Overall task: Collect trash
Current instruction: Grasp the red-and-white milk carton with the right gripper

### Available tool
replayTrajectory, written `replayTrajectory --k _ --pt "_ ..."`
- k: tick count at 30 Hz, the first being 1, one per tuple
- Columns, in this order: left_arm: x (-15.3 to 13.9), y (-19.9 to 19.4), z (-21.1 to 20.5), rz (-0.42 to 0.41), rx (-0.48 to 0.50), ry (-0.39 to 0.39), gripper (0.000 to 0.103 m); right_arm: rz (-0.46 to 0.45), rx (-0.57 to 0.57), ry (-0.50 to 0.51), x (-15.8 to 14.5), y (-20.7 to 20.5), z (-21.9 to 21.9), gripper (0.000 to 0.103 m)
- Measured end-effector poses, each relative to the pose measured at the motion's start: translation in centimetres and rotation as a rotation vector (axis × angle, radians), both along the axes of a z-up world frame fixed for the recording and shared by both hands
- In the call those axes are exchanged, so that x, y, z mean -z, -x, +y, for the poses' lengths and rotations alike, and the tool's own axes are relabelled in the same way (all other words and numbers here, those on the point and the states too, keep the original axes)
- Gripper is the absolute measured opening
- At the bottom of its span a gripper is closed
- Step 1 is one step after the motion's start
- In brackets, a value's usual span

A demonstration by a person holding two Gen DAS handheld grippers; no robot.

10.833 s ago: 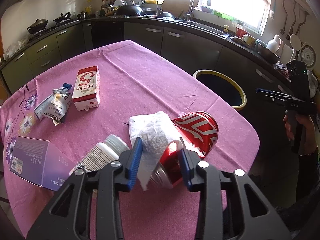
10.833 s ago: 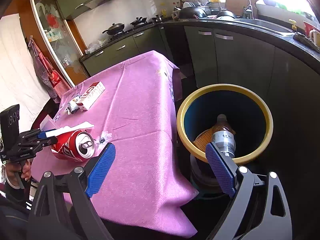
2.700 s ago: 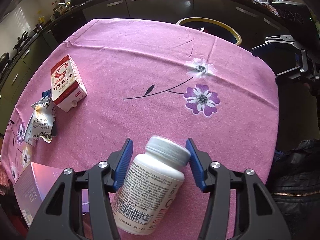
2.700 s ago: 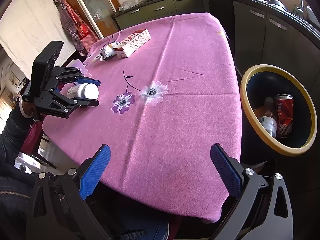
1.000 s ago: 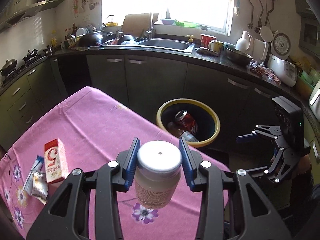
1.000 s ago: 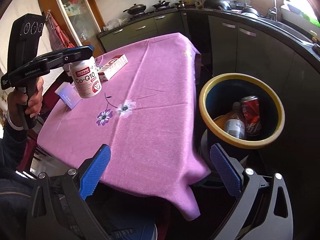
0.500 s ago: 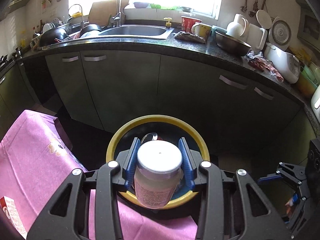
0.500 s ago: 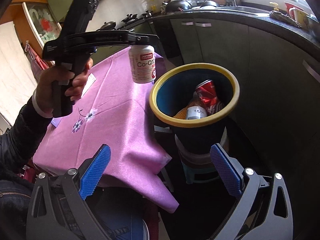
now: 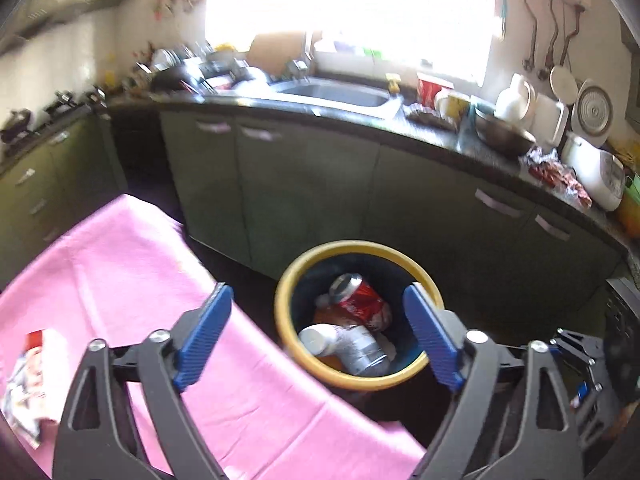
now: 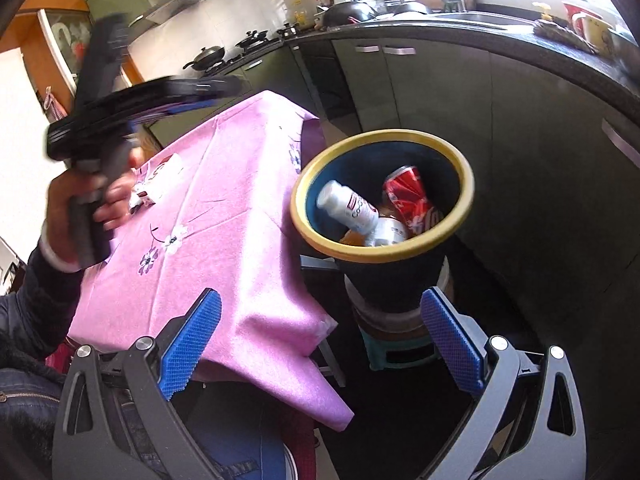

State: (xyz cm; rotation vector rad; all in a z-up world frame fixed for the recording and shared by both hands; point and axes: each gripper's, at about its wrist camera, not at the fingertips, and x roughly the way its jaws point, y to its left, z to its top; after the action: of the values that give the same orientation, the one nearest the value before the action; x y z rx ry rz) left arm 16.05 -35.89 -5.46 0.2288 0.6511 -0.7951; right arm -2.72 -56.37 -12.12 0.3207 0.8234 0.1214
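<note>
Trash point(image 9: 32, 360) left to collect: a red-and-white carton and some wrappers, blurred, on the pink table point(image 9: 140, 272), well to the left of the bin point(image 9: 288, 344). Too smeared to tell which way the carton's long side runs. Seen from the right wrist, lies beyond the hand point(image 10: 108, 200), further from the bin than the printed flowers.

Left gripper point(image 9: 314, 296): jaws have just been opening, now spread wide, nothing between them, hanging over the table edge just left of the bin and pointing down toward its mouth. Stands on the table side of the bin, so judged the nearer one for the carton. Needs a swing away from the bin, back across the cloth.

Bin: yellow rim, dark inside, just off the table corner. Holds a white pill bottle point(image 9: 344, 344), tilted with its cap up against the table-side wall. Beside it a red can point(image 9: 360, 300), leaning on the wall away from the table, with a clear bottle and something orange underneath.

Right gripper point(image 10: 320, 300): jaws wide apart and empty, low and in front of the bin, apart from it.
</note>
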Motion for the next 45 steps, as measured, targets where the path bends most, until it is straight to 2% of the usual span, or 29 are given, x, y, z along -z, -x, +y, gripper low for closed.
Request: replayTrajectory --k 4,11,22,30,33,35,43,45 --pt "-2.2 3.3 7.3 -0.092 -0.098 0.018 0.092 0.005 -0.045 0.029 -0.7 -2.0 2.5 0.098" --pt "-3.2 6.8 18.9 -0.151 -0.321 0.020 0.096 0.031 -0.156 0.096 -1.7 -7.0 8.8 0.098" --pt "-2.1 9.3 33.6 -0.141 -0.581 0.069 0.096 0.069 -0.376 0.219 -2.1 -15.8 22.4 0.098" --pt "-0.8 10.5 39.0 -0.128 -0.696 0.079 0.096 0.129 -0.437 0.158 -2.4 -23.9 31.2 0.098" --pt "-0.5 10.7 40.1 -0.118 -0.706 0.084 0.096 0.236 -0.382 0.093 -1.8 -27.9 33.2 0.098" --pt "-0.3 11.1 40.7 -0.113 -0.706 0.088 0.096 0.276 -0.364 0.059 -1.5 -30.5 34.3 0.098" --pt "0.5 11.6 42.7 -0.106 -0.709 0.093 0.096 0.454 -0.224 0.137 -0.8 -38.4 36.8 0.096" --pt "0.7 11.6 43.2 -0.100 -0.709 0.107 0.096 0.497 -0.188 0.152 -0.4 -39.8 37.2 0.088"
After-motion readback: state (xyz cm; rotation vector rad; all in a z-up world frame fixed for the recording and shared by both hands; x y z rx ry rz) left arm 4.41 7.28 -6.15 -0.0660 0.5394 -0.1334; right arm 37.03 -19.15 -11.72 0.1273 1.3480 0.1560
